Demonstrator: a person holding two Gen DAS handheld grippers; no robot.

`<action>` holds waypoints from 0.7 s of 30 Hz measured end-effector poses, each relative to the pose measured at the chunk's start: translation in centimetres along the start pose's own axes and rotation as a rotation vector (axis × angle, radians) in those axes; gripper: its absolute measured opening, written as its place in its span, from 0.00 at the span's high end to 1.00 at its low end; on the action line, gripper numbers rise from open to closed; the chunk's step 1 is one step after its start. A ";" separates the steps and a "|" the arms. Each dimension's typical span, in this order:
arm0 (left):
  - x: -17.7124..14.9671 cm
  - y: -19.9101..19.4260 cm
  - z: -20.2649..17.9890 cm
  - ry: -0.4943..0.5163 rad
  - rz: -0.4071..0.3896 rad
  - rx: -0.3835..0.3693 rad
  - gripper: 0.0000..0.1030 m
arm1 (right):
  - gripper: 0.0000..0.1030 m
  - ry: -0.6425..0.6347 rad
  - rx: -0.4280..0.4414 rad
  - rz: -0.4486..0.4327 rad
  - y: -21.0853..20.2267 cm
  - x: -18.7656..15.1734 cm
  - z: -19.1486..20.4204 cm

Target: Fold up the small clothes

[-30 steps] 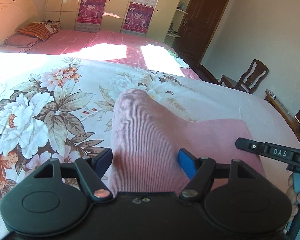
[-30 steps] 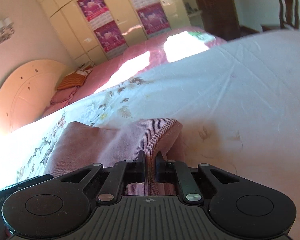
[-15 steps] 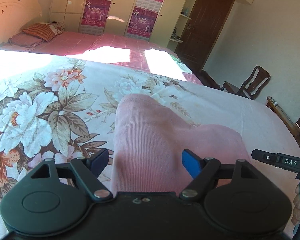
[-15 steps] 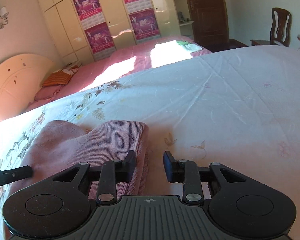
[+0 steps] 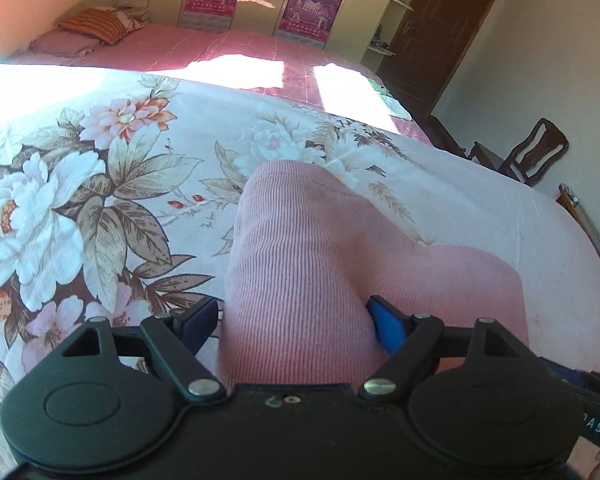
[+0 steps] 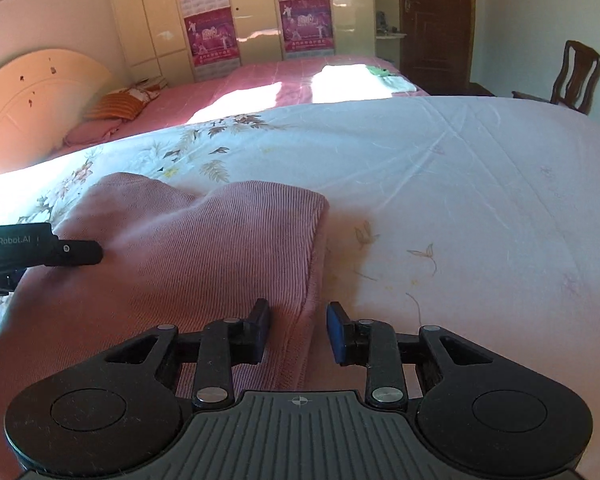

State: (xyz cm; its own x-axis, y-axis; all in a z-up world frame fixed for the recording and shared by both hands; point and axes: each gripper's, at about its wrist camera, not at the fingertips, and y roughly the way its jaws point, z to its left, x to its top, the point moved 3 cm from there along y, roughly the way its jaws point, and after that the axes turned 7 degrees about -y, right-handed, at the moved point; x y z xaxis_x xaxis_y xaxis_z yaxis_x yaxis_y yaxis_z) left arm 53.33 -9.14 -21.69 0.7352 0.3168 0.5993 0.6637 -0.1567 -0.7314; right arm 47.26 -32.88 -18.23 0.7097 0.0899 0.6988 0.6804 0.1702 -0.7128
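Release after a fold. I am holding the left tongs (image 5: 292, 320) spread wide, jaws having just been widening, with a rounded fold of the pink ribbed garment (image 5: 300, 264) lying between the pads but not pinched. I am keeping the right tongs (image 6: 298, 330) partly spread; the right jaws have just been parting, and the garment's right-hand edge (image 6: 312, 280) is lying loose in the gap, gripped by neither pad. In the right view the left tongs are showing at nine o'clock, over the cloth. The garment is resting doubled on the flowered bedspread (image 5: 100, 200), its far corners reaching toward twelve o'clock. Beyond it, a second bed with pink cover (image 6: 284, 80) is lying at twelve o'clock and a wooden chair (image 6: 572, 76) at two o'clock. I am judging one fold laid and let go. The next move is calling for fresh grips on an edge, clear of the bedspread, to bring the cloth over again.
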 end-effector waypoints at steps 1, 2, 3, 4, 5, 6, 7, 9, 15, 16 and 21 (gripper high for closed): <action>-0.1 -0.4 -0.2 0.010 -0.003 0.002 0.23 | 0.71 -0.008 0.007 -0.013 -0.8 0.0 0.2; -0.2 -0.8 -0.4 0.014 -0.003 -0.002 0.23 | 0.71 -0.015 0.015 -0.029 -1.7 0.1 0.6; -0.3 -1.3 -0.5 0.018 -0.003 -0.007 0.23 | 0.71 -0.021 0.026 -0.045 -2.5 0.0 1.0; -0.5 -1.7 -0.7 0.028 -0.002 -0.006 0.23 | 0.71 -0.025 0.040 -0.054 -3.3 -0.1 1.4; -0.7 -2.1 -0.8 0.041 -0.003 -0.005 0.23 | 0.71 -0.028 0.054 -0.063 -4.0 -0.2 1.9; -0.9 -2.5 -0.8 0.052 -0.005 -0.006 0.23 | 0.71 -0.033 0.070 -0.069 -4.6 -0.5 2.4; -1.3 -3.1 -0.9 0.065 -0.005 -0.009 0.23 | 0.71 -0.043 0.080 -0.074 -5.2 -0.8 2.9; -1.9 -3.9 -0.8 0.073 -0.002 -0.015 0.23 | 0.71 -0.067 0.086 -0.074 -6.0 -1.5 4.0; -3.9 -5.9 -0.4 0.112 0.024 -0.031 0.23 | 0.71 -0.122 0.033 -0.027 -6.1 -4.6 5.7; -4.2 -6.2 -0.3 0.118 0.029 -0.035 0.23 | 0.71 -0.113 0.025 -0.020 -6.1 -5.1 5.6; -6.8 -7.6 0.6 0.150 0.056 -0.060 0.22 | 0.71 -0.082 -0.040 0.002 -6.2 -6.7 5.5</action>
State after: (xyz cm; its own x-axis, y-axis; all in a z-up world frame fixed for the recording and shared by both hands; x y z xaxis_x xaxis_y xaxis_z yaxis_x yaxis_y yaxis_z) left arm 43.20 -9.48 -20.36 0.7809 0.1637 0.6028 0.6245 -0.2271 -0.7473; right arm 37.33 -29.11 -18.17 0.6947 0.1709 0.6987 0.6868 0.1309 -0.7149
